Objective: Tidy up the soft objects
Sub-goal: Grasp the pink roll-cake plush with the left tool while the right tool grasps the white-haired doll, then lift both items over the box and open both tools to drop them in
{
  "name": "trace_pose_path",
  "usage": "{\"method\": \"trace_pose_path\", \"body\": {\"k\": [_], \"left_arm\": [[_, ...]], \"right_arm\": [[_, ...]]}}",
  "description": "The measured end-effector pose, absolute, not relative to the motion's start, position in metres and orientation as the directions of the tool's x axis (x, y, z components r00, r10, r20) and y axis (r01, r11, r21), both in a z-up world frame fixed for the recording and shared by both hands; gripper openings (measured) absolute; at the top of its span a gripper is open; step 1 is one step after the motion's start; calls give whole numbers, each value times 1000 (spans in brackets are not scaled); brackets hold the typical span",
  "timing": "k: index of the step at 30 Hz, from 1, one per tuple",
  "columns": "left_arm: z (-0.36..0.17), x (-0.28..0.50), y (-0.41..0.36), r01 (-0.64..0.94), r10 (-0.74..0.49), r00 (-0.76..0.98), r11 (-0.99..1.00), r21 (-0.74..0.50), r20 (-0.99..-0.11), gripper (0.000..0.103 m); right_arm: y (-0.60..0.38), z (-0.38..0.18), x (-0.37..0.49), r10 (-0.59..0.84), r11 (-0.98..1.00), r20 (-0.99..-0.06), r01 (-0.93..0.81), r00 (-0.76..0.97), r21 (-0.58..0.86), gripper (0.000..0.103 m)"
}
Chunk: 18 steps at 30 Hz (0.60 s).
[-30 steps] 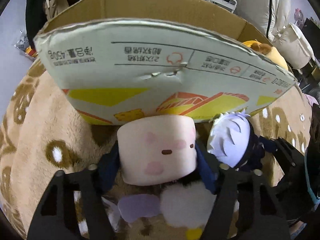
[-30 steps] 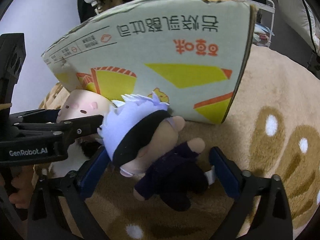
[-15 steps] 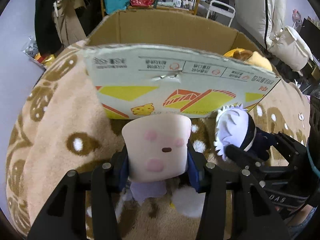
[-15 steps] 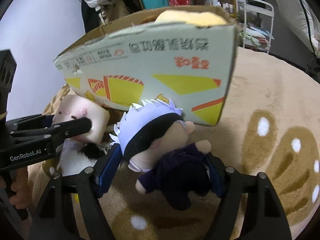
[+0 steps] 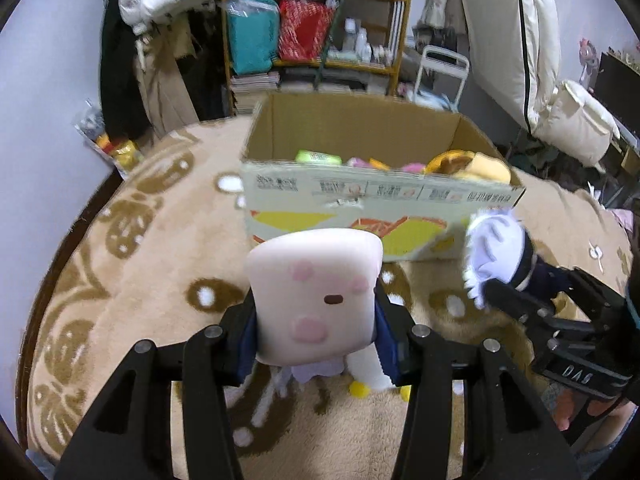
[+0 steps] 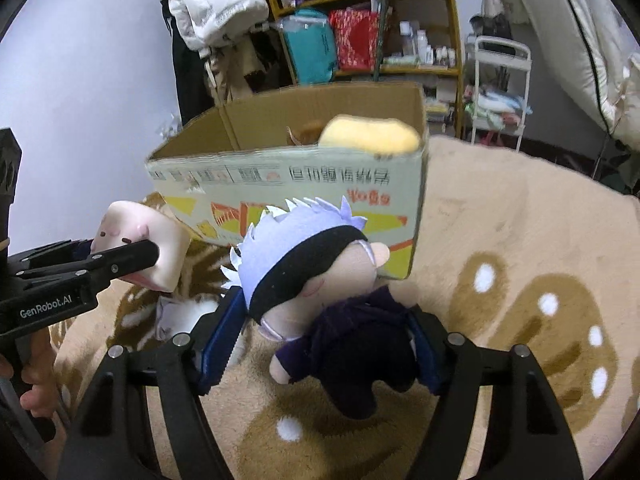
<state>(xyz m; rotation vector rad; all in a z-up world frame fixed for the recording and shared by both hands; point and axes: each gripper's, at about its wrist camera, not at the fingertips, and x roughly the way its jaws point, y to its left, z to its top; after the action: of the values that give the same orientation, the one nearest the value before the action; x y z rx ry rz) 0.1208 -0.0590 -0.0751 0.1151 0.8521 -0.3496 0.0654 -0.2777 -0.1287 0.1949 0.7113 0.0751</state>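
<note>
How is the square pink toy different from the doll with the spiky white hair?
The pink block plush is a plain blocky shape with a tiny face; the white-haired doll has a head, arms and dark clothes. The left gripper squeezes the plush, the right gripper squeezes the doll's body. Both are soft, held up before the cardboard box.

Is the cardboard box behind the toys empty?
No, the open brown cardboard box already holds soft things, including a yellow plush and a green item showing above its front rim.
</note>
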Motion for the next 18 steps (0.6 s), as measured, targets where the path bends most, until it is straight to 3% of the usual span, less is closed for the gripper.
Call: {"method": "trace_pose_path", "body": {"k": [18], "left_arm": [[18,58,-48,320,-235,850,941,108,-472,49]], "right_arm": [[-284,-29,9,68,980,-363,5,929,198,78]]}}
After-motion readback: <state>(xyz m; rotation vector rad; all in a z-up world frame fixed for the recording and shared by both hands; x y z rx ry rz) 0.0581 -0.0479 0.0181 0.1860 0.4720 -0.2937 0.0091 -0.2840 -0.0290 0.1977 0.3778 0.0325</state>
